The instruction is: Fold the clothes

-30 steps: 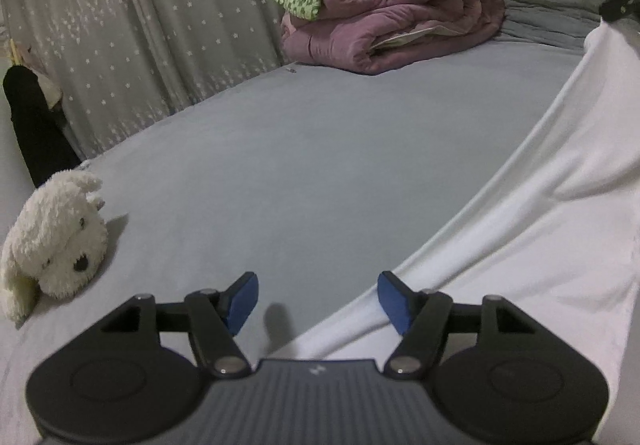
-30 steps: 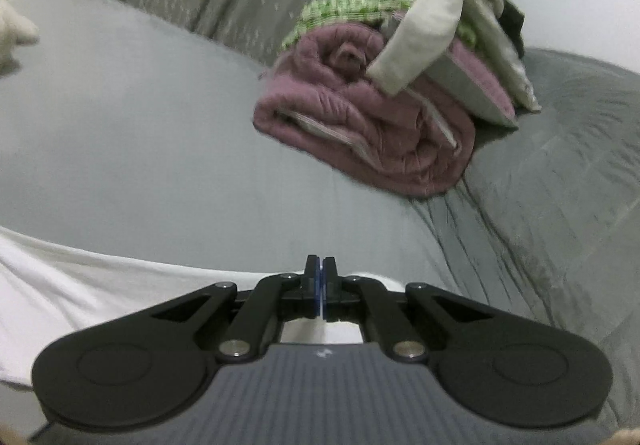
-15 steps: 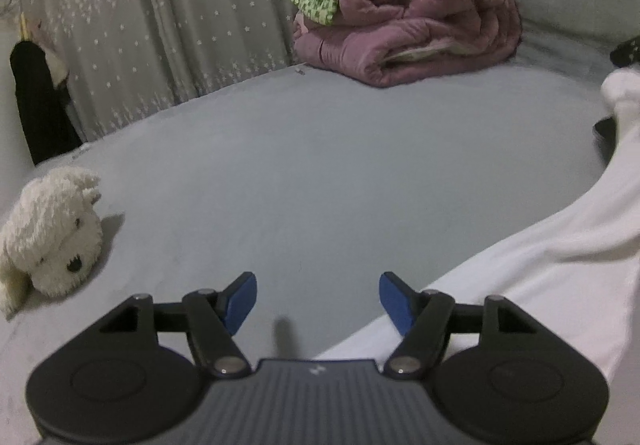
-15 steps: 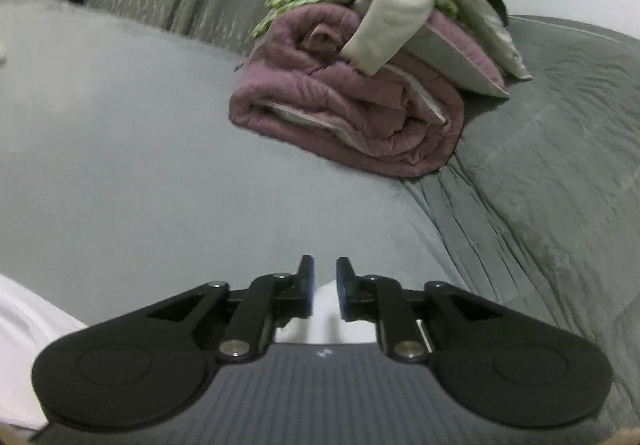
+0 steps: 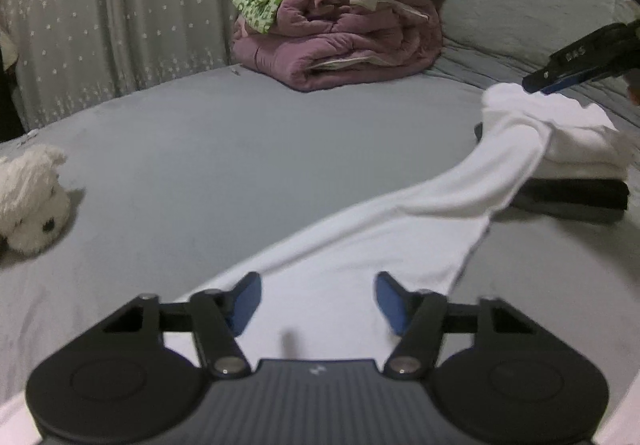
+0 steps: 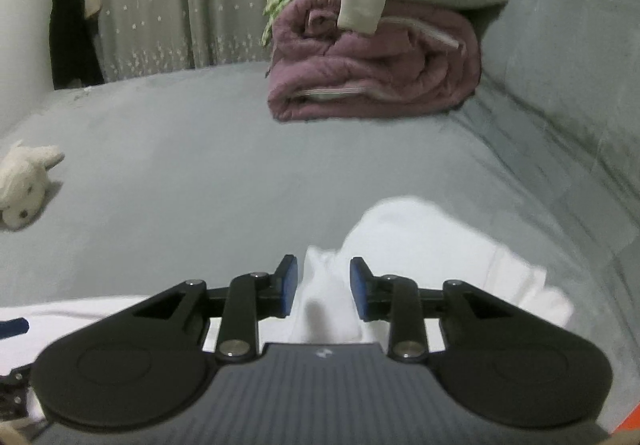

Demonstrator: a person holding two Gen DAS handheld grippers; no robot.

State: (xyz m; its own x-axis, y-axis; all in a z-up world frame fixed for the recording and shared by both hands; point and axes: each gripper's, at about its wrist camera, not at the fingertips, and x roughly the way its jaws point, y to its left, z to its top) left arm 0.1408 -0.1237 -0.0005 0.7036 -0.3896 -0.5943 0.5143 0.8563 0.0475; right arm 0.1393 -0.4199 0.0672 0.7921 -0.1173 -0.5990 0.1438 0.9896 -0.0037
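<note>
A white garment [image 5: 360, 245] lies stretched across the grey bed, its far end draped over a stack of folded clothes [image 5: 576, 181], white on top of dark. My left gripper [image 5: 316, 299] is open just above the garment's near end. My right gripper [image 6: 323, 287] is open, with a bunched fold of the white garment [image 6: 420, 241] lying loose between and ahead of its fingers. The right gripper also shows at the right edge of the left wrist view [image 5: 580, 65], just above the garment's far end.
A rolled purple quilt with green and cream clothes piled on top [image 5: 340, 29] sits at the back of the bed. A white plush dog [image 5: 28, 205] lies at the left. A starred curtain [image 5: 100, 13] hangs behind. Grey bedding [image 6: 560, 85] rises at the right.
My right gripper has opened and let go of the white garment. The garment's lifted end has dropped onto the folded stack. My left gripper stayed open and now hangs over the garment.
</note>
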